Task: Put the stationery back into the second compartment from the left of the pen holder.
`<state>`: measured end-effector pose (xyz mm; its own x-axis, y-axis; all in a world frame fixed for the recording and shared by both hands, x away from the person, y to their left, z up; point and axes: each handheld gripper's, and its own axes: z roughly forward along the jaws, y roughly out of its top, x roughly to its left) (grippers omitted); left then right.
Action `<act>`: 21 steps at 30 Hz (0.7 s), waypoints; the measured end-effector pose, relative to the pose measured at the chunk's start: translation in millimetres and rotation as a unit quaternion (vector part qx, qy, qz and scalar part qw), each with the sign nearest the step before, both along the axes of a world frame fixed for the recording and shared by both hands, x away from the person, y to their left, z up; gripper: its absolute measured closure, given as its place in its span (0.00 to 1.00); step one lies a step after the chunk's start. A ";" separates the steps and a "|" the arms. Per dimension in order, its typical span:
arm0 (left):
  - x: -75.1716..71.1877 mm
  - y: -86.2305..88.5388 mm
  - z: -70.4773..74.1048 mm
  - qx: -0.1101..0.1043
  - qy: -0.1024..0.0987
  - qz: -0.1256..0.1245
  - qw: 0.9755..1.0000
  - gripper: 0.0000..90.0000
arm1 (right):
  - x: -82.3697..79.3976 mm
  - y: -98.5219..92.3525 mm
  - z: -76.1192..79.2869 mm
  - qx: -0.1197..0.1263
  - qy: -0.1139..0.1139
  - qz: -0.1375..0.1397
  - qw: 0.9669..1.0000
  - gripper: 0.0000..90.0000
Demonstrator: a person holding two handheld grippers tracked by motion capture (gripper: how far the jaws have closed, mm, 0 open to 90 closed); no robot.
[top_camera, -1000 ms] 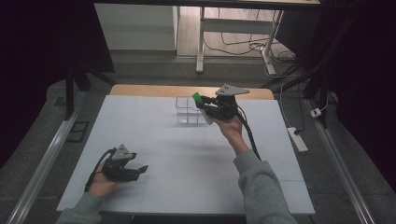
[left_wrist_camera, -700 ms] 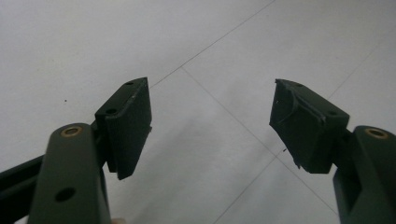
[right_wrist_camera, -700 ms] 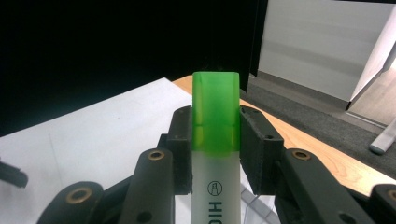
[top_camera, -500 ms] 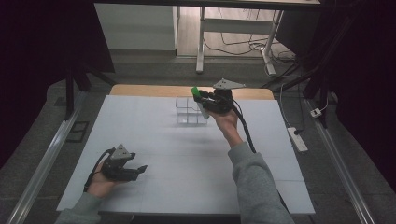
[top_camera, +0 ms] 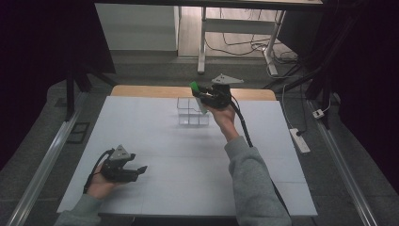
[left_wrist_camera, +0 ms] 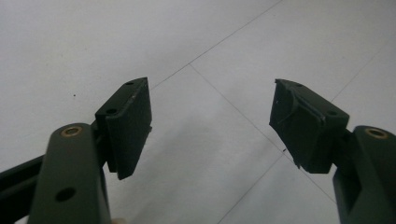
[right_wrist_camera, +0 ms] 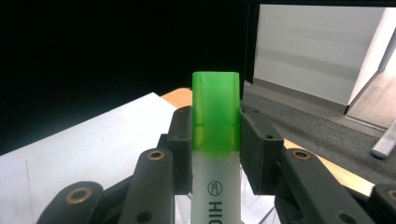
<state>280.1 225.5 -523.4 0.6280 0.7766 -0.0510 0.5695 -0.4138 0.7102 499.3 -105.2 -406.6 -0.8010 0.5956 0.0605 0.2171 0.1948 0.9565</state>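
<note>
My right gripper [top_camera: 200, 93] is held up over the back of the white table, shut on a highlighter [right_wrist_camera: 215, 154] with a white body and a green cap [top_camera: 194, 86]. The cap sticks out beyond the jaws, which clamp the pen from both sides in the right gripper view. Just below and left of it stands a clear divided organiser box [top_camera: 192, 112]. My left gripper [top_camera: 137, 171] rests low at the table's front left, open, with nothing between its pads [left_wrist_camera: 127, 125].
The white table top [top_camera: 164, 155] has a wooden strip [top_camera: 155, 91] along its far edge. A power strip [top_camera: 299, 140] lies on the floor at the right. A desk frame and cables stand beyond the table.
My right gripper has carried the highlighter a little farther back and up, over the clear box. The left gripper has stayed put.
</note>
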 end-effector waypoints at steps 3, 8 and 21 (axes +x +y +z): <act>0.2 -0.5 -0.2 0.002 0.001 -0.004 1.000 0.33 | 3.2 2.7 -0.7 0.005 0.001 0.000 1.000 0.74; 0.8 -0.4 -0.7 0.002 0.001 -0.004 1.000 0.33 | 7.8 7.1 -1.7 0.004 -0.001 0.000 1.000 0.74; 2.1 1.7 -2.5 -0.001 0.003 0.001 1.000 0.32 | 29.8 21.9 -9.9 0.016 -0.005 -0.011 1.000 0.74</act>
